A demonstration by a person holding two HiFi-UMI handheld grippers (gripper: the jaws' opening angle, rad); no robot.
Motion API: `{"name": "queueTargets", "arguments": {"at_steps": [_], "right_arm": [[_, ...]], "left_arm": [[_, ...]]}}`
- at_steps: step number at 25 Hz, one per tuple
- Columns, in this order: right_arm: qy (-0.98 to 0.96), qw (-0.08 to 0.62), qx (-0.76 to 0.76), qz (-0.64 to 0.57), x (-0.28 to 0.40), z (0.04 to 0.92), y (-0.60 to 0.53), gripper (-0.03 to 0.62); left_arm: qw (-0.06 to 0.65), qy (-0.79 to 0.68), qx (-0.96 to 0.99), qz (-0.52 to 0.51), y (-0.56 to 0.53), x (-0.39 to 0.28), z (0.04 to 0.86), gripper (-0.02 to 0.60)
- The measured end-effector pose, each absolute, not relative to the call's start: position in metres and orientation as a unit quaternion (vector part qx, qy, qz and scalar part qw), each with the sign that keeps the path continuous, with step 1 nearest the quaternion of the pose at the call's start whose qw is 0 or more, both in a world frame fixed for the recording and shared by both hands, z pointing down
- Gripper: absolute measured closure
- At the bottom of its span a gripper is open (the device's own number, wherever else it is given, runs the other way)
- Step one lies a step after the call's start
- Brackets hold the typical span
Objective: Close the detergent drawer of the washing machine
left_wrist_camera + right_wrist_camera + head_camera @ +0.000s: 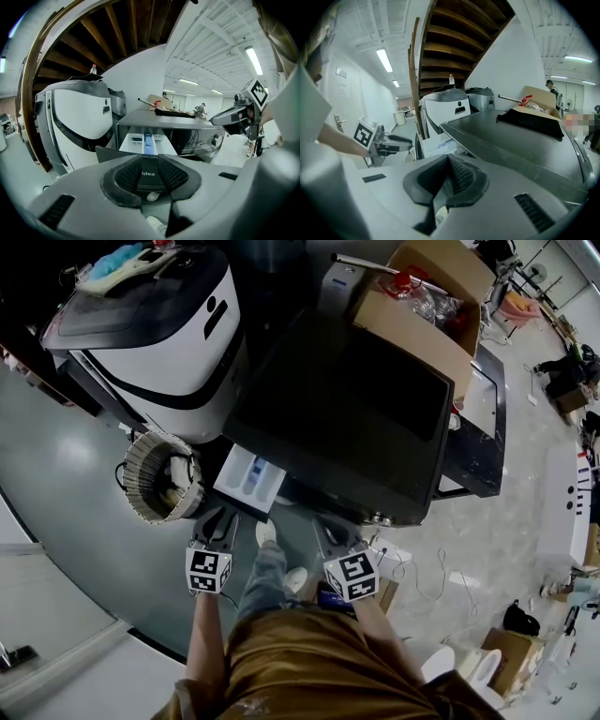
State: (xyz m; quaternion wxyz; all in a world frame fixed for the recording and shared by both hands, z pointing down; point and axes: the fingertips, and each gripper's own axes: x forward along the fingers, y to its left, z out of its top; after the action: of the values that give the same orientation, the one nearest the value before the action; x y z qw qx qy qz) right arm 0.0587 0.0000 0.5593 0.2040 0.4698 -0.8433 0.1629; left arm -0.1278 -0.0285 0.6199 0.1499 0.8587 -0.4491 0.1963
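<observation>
Now our left gripper [217,521] hovers, fingers spread and empty, before the open drawer [249,480]; our right gripper [329,529] has its fingers pressed together.

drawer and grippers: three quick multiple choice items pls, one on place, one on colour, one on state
1. Which gripper has the drawer straight ahead? A left B right C neither
2. The drawer's middle insert is: A red B blue C yellow
3. The drawer is: A shut flush B pulled out C lying on the floor

Answers:
1 A: the left gripper sees the drawer's front between its open jaws.
2 B: a blue strip runs down the white tray.
3 B: it sticks out of the washer front.
</observation>
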Motion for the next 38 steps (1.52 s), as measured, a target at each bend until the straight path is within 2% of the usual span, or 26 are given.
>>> {"name": "queueTargets", "arguments": {"at_steps": [38], "right_arm": [[-0.845, 0.212, 0.459, 0.173, 0.054, 0.572, -0.024, 0.582]], "left_arm": [[0.138, -0.419, 0.870, 0.221, -0.038, -0.126, 0.633, 0.454]]}}
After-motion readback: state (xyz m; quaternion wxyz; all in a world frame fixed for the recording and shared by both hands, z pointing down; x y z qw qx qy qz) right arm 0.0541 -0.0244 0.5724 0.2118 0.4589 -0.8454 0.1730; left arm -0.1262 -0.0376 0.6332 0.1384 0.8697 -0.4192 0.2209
